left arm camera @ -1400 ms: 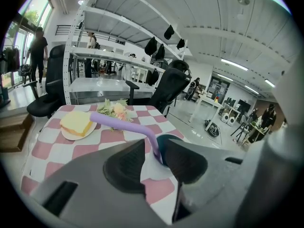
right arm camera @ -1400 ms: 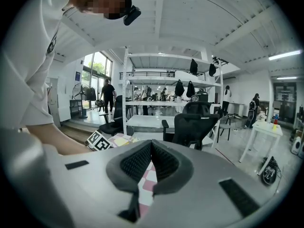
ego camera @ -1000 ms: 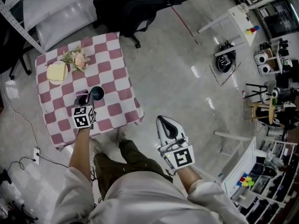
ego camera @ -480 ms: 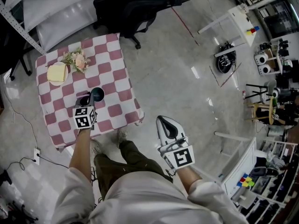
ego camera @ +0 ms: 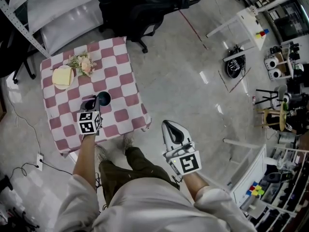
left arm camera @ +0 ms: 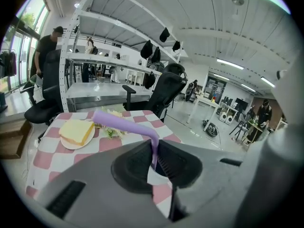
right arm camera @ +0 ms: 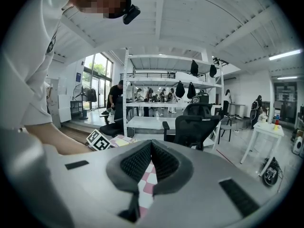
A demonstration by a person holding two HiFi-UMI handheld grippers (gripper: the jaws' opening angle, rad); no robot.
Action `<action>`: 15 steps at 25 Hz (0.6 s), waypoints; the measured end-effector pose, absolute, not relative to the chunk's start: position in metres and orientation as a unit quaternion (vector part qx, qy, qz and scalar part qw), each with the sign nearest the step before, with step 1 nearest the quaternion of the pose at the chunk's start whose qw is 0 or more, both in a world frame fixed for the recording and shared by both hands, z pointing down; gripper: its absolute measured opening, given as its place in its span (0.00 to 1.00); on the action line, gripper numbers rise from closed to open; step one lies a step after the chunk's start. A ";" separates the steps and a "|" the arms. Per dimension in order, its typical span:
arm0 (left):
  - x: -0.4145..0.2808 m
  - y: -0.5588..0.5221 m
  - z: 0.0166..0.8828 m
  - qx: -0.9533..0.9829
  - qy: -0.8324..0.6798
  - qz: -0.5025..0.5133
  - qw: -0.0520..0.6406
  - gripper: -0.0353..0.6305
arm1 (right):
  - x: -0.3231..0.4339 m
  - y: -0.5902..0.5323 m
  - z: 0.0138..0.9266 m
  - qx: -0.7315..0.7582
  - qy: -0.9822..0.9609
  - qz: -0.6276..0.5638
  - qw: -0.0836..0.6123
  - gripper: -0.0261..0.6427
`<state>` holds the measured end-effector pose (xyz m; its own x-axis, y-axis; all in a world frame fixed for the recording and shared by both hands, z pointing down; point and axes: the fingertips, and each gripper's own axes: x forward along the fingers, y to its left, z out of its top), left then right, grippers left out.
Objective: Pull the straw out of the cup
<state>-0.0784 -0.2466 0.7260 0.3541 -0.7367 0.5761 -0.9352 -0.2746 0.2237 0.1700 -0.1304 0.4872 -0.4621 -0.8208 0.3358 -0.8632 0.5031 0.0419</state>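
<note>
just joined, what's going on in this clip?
A person stands at a small checkered table with a gripper in each hand. The left gripper is shut on the bent purple straw just above the dark cup; the straw runs down into the cup, so it is not out yet. The right gripper is shut, empty and held off to the side over the floor. A sandwich plate and flowers sit at the table's far end.

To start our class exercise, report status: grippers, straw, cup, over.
Left gripper shut on bent purple plastic straw, its lower end in dark round cup. Right gripper shut, empty, held aside. Sandwich plate and flowers stand clear.
</note>
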 end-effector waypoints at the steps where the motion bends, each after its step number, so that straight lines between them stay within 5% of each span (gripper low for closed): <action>1: -0.078 -0.246 0.722 0.778 -0.538 0.181 0.269 0.10 | 0.169 -0.130 0.486 0.493 -0.853 0.067 0.157 0.05; 15: -0.080 -0.220 0.630 0.808 -0.520 0.158 0.225 0.10 | 0.134 -0.130 0.463 0.474 -0.871 0.053 0.118 0.05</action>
<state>-0.0803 -0.2202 0.6298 0.4086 -0.7702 0.4897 -0.9125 -0.3569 0.2000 0.1342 -0.1303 0.4633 -0.5226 -0.8130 0.2566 -0.8383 0.5449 0.0192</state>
